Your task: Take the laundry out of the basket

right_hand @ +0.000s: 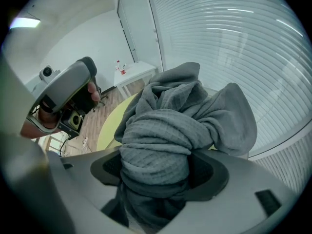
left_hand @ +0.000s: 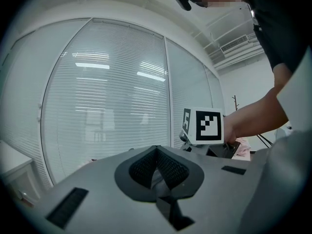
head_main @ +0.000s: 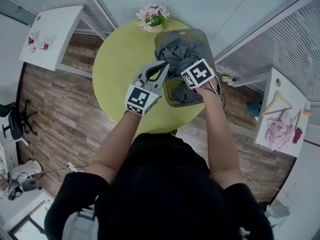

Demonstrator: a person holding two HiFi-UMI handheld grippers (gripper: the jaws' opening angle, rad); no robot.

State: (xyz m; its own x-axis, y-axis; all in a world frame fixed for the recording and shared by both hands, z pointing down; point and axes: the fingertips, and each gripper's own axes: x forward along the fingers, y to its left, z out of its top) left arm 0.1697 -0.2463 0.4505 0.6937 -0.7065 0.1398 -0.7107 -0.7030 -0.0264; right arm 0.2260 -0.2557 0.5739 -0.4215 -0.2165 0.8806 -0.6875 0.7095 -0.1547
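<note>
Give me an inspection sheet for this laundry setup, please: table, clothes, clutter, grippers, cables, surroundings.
Surface: round yellow-green table.
Job's things: basket on the table's right part; grey laundry bunched in it.
Clutter: pot of pink flowers at the table's far edge.
Grippers: right gripper shut on the grey laundry; left gripper shut, empty, next to the basket.
Cables: thin cable on the floor at right; second cable at left.
Surroundings: wooden floor; white side table at left; white table at right with pink clothes and a hanger; office chair.
</note>
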